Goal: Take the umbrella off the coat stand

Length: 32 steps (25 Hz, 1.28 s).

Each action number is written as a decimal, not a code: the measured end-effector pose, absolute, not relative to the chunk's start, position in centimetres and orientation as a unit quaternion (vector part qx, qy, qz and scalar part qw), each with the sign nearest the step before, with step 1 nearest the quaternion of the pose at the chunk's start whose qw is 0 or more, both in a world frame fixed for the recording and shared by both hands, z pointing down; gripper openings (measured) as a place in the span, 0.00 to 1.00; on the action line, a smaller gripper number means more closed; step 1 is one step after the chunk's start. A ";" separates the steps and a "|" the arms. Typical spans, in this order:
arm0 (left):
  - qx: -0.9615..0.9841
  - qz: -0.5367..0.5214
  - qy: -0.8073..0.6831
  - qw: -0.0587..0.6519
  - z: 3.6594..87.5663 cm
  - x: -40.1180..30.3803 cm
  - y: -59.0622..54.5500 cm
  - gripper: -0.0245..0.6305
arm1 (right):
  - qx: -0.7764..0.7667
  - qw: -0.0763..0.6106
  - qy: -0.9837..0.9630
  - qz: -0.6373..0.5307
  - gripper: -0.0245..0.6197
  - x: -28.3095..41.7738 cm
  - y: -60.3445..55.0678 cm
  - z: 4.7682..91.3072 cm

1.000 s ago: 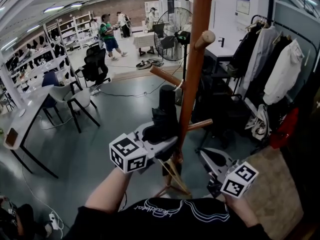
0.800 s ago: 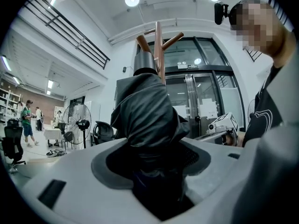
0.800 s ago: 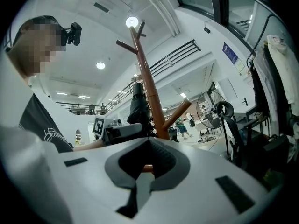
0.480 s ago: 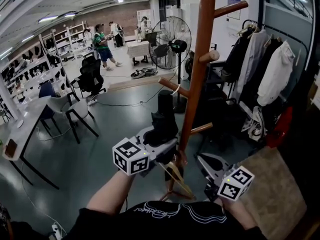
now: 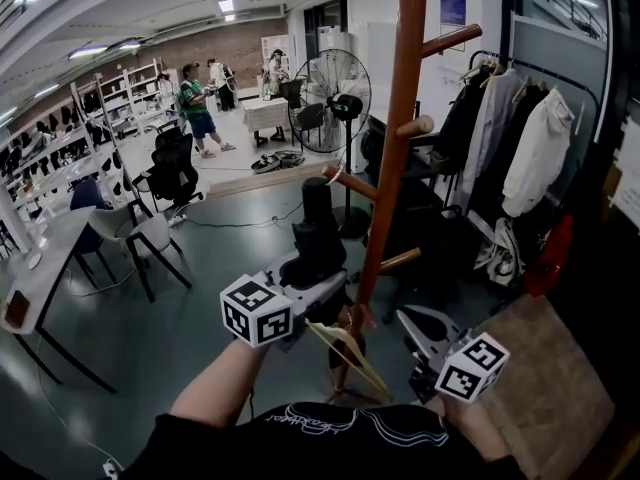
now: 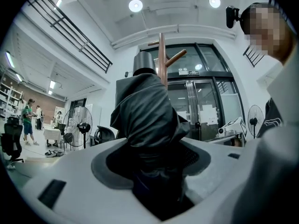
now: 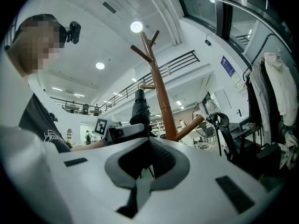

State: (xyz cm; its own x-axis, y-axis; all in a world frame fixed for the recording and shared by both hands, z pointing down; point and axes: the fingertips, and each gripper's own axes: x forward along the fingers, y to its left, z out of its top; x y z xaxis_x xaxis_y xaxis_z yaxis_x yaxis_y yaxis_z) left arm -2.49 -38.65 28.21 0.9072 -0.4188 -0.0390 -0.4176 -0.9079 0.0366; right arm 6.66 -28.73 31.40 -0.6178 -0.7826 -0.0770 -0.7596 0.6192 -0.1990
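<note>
Head view: coat stand [image 5: 396,138] top cut off. Black folded umbrella [image 5: 316,223] at centre frame beside pole, its lower end hidden by left gripper [image 5: 318,266], whose jaws clamp it. Right gripper [image 5: 408,320] at lower right, jaws together, empty.

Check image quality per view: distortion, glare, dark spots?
Head view: strong fisheye, edges curve; black umbrella shows little detail. Left gripper view: umbrella fills the centre, dark and soft; ceiling lamps blown out. Right gripper view: round vignette, lamp glare, coat stand sharp.

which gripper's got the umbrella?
The left gripper: its jaws are closed on the black folded umbrella, held upright. The right gripper grips nothing, beside the coat stand.
</note>
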 end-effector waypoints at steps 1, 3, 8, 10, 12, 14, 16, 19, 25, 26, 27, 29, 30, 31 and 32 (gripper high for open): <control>0.976 -0.025 -0.215 0.015 28.1 -2.8 -38.6 0.43 | -0.432 0.080 0.896 -0.072 0.04 6.5 -28.6 31.3; 0.976 -0.028 -0.216 0.017 27.9 -3.3 -38.5 0.43 | -0.435 0.079 0.894 -0.071 0.04 6.2 -28.3 31.2; 0.974 -0.034 -0.225 0.015 27.4 -5.0 -38.6 0.43 | -0.442 0.083 0.890 -0.071 0.04 5.1 -27.8 30.8; 0.973 -0.037 -0.225 0.017 27.5 -5.7 -38.5 0.43 | -0.442 0.087 0.890 -0.074 0.04 4.5 -27.5 30.9; 0.974 -0.041 -0.222 0.018 27.5 -6.4 -38.0 0.43 | -0.440 0.087 0.890 -0.077 0.04 3.7 -27.1 31.0; 0.975 -0.044 -0.216 0.018 27.4 -7.1 -37.2 0.43 | -0.438 0.086 0.891 -0.079 0.04 2.8 -26.7 31.0; 0.977 -0.047 -0.209 0.020 27.4 -7.9 -36.2 0.43 | -0.437 0.084 0.892 -0.079 0.04 1.7 -26.2 31.1; 0.979 -0.056 -0.196 0.029 27.5 -9.3 -34.5 0.43 | -0.439 0.079 0.892 -0.076 0.04 0.3 -25.6 31.2; 0.981 -0.071 -0.167 0.062 28.3 -11.7 -30.7 0.43 | -0.448 0.081 0.886 -0.083 0.04 -1.6 -24.3 31.2; 0.981 -0.072 -0.164 0.069 28.7 -12.3 -30.0 0.43 | -0.451 0.081 0.885 -0.087 0.04 -2.1 -23.9 31.4; 0.981 -0.072 -0.161 0.076 29.1 -12.9 -29.3 0.43 | -0.453 0.082 0.883 -0.090 0.04 -2.6 -23.7 31.7; 0.981 -0.073 -0.154 0.088 29.9 -14.0 -28.0 0.43 | -0.458 0.084 0.880 -0.096 0.04 -3.6 -23.1 32.2; 0.981 -0.073 -0.151 0.094 30.4 -14.4 -27.4 0.43 | -0.461 0.086 0.878 -0.098 0.04 -4.0 -22.8 32.5; 0.981 -0.071 -0.148 0.100 30.9 -14.8 -26.8 0.43 | -0.464 0.088 0.876 -0.099 0.04 -4.4 -22.5 32.8; 0.982 -0.069 -0.144 0.104 31.4 -15.2 -26.3 0.43 | -0.467 0.089 0.874 -0.101 0.04 -4.8 -22.1 33.1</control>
State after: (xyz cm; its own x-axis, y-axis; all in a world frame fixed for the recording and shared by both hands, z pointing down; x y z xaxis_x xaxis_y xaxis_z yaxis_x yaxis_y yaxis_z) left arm -15.19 -26.25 31.39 0.9488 -0.2978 -0.1050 -0.2692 -0.9367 0.2240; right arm -4.80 -22.12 33.08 -0.5478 -0.8343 -0.0624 -0.7982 0.5436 -0.2594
